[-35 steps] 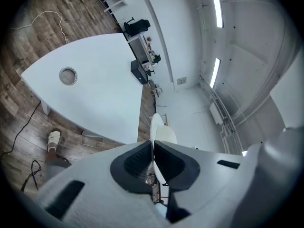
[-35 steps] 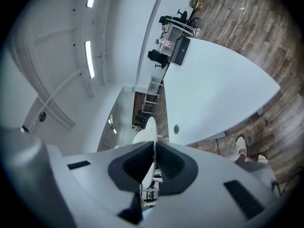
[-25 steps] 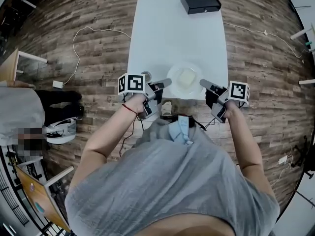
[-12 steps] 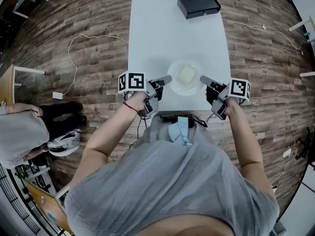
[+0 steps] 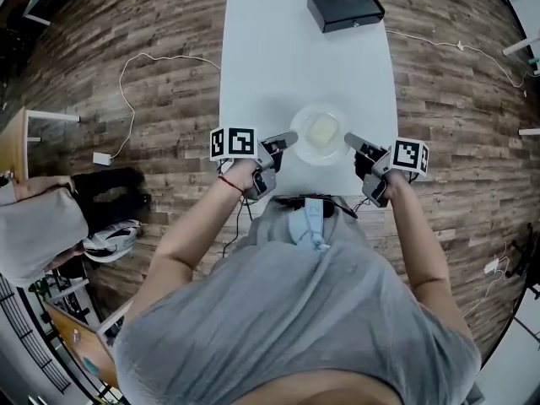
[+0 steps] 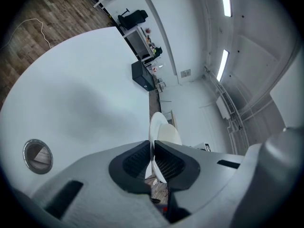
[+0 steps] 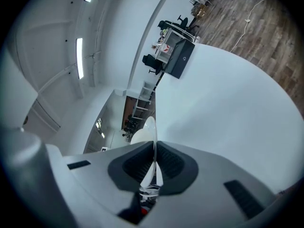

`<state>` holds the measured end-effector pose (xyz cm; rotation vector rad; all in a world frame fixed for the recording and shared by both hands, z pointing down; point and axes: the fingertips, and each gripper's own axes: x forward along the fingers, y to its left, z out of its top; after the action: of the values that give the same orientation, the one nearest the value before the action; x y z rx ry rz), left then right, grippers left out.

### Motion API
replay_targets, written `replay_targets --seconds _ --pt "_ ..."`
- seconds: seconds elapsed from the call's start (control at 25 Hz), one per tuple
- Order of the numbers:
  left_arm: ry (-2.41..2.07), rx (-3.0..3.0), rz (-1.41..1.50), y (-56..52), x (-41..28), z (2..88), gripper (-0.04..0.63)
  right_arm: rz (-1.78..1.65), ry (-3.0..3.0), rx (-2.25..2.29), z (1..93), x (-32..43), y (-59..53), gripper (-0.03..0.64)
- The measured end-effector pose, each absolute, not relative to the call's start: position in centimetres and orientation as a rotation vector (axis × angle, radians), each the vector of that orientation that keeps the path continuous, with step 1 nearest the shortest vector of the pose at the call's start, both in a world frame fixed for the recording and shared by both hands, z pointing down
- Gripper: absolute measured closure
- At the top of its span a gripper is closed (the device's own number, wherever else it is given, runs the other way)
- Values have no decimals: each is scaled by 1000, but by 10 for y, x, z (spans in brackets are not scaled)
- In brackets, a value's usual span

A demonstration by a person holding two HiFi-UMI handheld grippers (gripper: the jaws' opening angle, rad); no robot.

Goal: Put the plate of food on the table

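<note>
The plate (image 5: 318, 111) with its pale block of food (image 5: 321, 130) sits over the near end of the table (image 5: 287, 49), roughly centred between the two long sides and not far in from the edge closest to me. My left tongs (image 5: 285, 139) are pinched shut on the plate's left rim and my right tongs (image 5: 350, 140) are pinched shut on its right rim; each gripper view shows the thin white rim edge-on between the ribbed pads. I judge the carry to be nearly finished, since the plate is over the tabletop and not off its edge. I can't tell from here whether its base is resting on the surface or a little above it. What I think is left is to settle it flat, let go on both sides and draw the tongs back toward me. There is plenty of room: the white top is bare ahead and to both sides of the plate. The only other things on it are a black box (image 5: 346, 7) well apart at the far end and a small round grommet (image 6: 37, 156) near my left tongs. The near edge is the one to watch, because my hands hang just past it, above the wooden floor (image 5: 143, 24).
</note>
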<state>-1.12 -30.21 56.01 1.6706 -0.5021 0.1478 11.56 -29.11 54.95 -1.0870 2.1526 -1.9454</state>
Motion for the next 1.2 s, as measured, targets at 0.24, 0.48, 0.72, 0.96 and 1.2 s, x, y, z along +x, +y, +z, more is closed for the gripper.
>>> replay_targets --seconds 0.24,0.48,0.72,0.96,1.2 --pt "-524 1663 141 -316 1 582 563 -1968 2141 -1070 570 127 -310 580" --pt "-548 1676 141 -331 8 603 563 -1971 2144 -1070 594 133 -324 580" --pt "-584 1686 151 -344 12 630 563 -1967 2147 -1100 620 137 -337 578" --pt "-610 1679 170 -352 15 651 563 -1979 2153 -1140 641 141 -345 578" --pt "-627 1681 204 -360 17 666 563 -2003 2149 -1169 660 143 -352 578"
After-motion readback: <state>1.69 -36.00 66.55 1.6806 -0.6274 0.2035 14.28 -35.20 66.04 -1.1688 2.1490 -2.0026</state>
